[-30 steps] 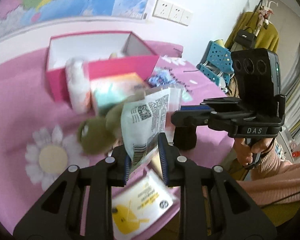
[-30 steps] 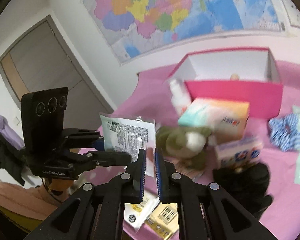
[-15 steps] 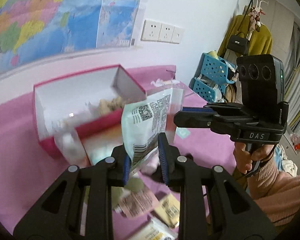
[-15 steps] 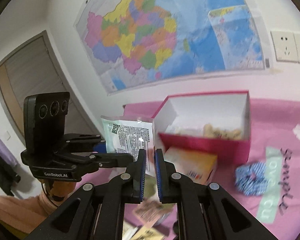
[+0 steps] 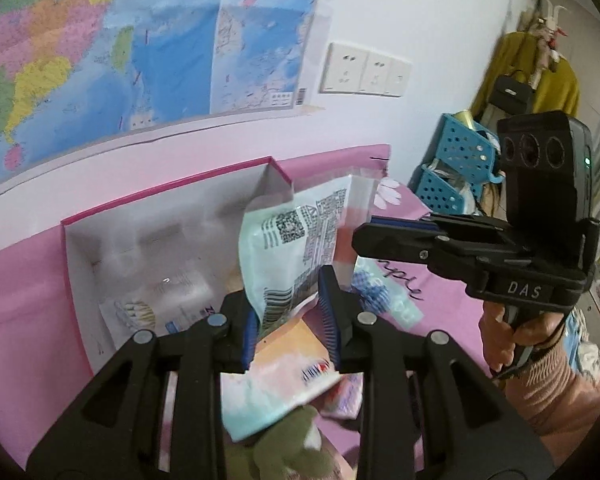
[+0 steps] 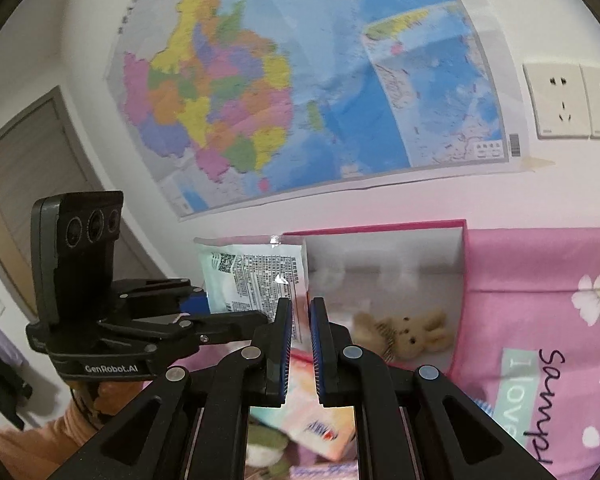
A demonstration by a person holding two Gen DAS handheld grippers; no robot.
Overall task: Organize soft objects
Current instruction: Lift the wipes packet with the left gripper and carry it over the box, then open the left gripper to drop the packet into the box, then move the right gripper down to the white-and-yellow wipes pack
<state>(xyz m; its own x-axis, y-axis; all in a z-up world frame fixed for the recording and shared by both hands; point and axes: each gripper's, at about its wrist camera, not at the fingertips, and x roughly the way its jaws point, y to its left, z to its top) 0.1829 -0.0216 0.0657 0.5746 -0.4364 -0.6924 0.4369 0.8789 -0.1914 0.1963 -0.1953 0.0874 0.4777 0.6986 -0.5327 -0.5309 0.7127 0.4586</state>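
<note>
Between the blue pads of the left gripper a pale green packet with a barcode and a QR code is pinched by its lower edge, its printed face standing upright and leaning slightly right over the open pink box. Seen from the right wrist, the same packet hangs just left of the box's near-left corner, with the left gripper reaching in from the left. Beside it, the right gripper carries nothing, its jaws drawn nearly together with only a narrow slit between the pads. Inside the white-lined box a small tan plush rabbit lies against the near wall, and a flat pack rests on the box floor toward its left side. Near the camera, outside the box on the pink cloth, sit a pastel tissue pack and an olive plush toy. The step in hand looks like the carry: the packet is airborne and almost over the box, not yet in it. Next, I judge, the left gripper should bring the packet clear past the box wall, lower it toward a bare patch of floor away from the rabbit, then spread its jaws; the limp packet may fold or catch on the rim if released too early.
</note>
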